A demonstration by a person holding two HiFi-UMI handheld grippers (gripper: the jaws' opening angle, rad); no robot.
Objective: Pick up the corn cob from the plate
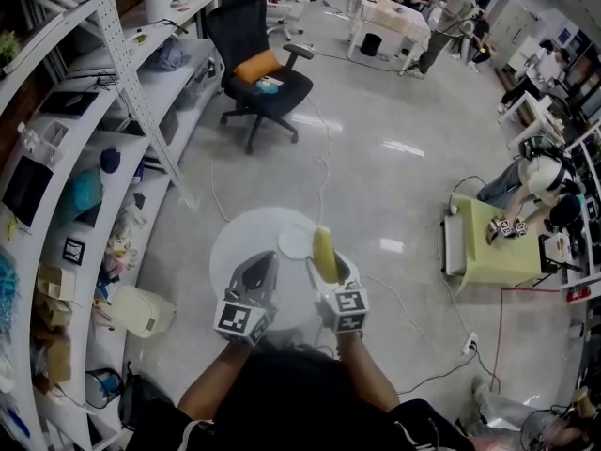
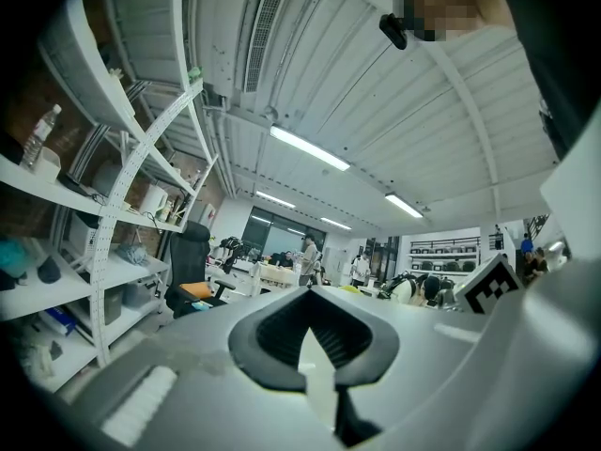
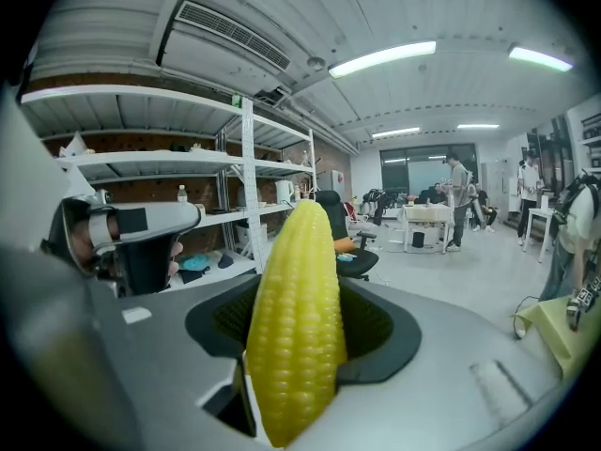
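Yellow corn cob (image 3: 296,327) in right tongs (image 1: 327,271)

- Glossy grey floor (image 1: 394,177), open hall.
- White shelving rack (image 1: 127,64) along the left wall.
- Black office chair (image 1: 235,22) with an orange cushion (image 1: 258,66).
- Round white table (image 1: 239,242).
- Ceiling strip lights (image 3: 380,59) lit.

Yellow corn cob (image 3: 296,327) clamped in right gripper (image 1: 331,275), off white plate (image 1: 289,242).
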